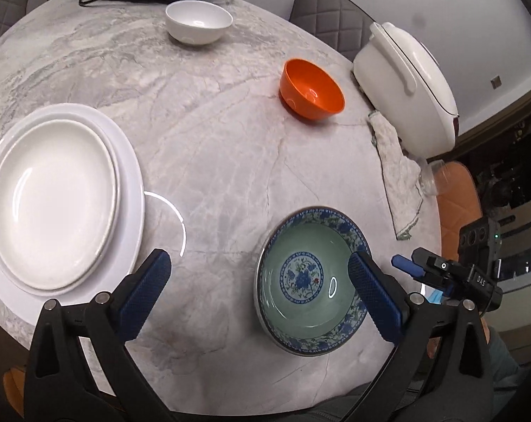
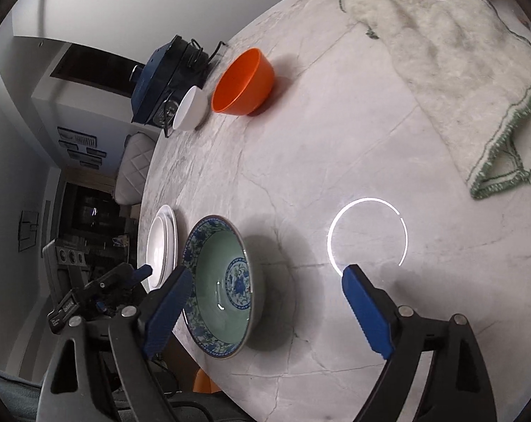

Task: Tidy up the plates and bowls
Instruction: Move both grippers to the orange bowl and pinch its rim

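The blue-padded fingers (image 1: 144,297) of the left gripper (image 1: 258,267) stand spread wide over the marble table (image 1: 202,147) with nothing between the pads; the patterned blue-and-green bowl (image 1: 300,302) sits upright just inside the right-hand finger, which overlaps its rim in the view, though whether it touches I cannot tell. Just outside the left-hand finger lies a stack of two white plates (image 1: 54,204), the smaller on the larger. Well ahead of the fingertips stand an orange bowl (image 1: 311,89) and, further still, a white bowl (image 1: 198,21), with a white lidded pot (image 1: 402,84) and a cloth (image 1: 399,172) off to the right. In the right wrist view, the right gripper (image 2: 265,274) is likewise spread wide and empty; the patterned bowl (image 2: 219,288) sits beside its left-hand finger, the plates (image 2: 160,246) just beyond that, and the left gripper (image 2: 100,292) shows at the left edge. The orange bowl (image 2: 244,82) and white bowl (image 2: 191,109) lie far ahead, apart from each other
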{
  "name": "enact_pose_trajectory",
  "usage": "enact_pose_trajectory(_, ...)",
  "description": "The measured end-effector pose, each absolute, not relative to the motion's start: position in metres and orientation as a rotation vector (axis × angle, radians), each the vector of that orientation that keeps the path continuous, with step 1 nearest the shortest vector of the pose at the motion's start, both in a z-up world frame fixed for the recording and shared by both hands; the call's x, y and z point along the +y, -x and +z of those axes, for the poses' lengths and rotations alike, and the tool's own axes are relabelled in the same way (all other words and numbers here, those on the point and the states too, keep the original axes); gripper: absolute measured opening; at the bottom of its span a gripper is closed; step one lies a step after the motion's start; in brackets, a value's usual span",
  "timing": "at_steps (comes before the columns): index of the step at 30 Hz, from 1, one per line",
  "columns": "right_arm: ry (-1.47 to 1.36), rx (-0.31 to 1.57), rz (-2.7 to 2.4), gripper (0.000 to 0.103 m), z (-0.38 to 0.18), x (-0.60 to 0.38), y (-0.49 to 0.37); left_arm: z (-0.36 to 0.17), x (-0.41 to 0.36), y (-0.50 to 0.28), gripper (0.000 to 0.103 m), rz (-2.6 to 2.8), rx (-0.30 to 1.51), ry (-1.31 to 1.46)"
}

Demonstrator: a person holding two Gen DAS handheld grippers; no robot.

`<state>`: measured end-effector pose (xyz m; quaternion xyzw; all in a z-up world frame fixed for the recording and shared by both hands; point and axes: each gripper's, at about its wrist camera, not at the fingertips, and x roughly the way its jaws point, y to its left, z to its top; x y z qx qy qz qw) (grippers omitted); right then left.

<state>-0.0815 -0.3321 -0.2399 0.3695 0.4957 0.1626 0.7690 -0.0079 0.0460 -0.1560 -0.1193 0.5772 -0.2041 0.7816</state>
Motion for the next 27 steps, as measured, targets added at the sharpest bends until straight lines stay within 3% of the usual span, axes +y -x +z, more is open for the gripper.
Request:
enact_pose_trajectory(11,-0.736,1.044,0.261,0.089,-0.205,-0.34,0.029,-0.135,0.012,-0.102,0.102,-0.581,1.326,0.152)
enact_pose_trajectory(18,-0.663,1.026,0.149,0.089,-0.174,-0.344,-0.048,-0.137,-0.036,-0.204,0.102,-0.583,1.27,-0.012)
enact_pose_trajectory(23,-0.682,1.033,0.103,0.082,-0.175,-0.351,-0.098,-0.152,-0.075,-0.246,0.102,-0.592,1.277,-0.071)
enact_pose_trajectory(27,-0.651,1.079,0.117,0.067,-0.184,-0.339,-0.135,-0.178,-0.097,-0.261,0.101,-0.601,1.315,-0.109)
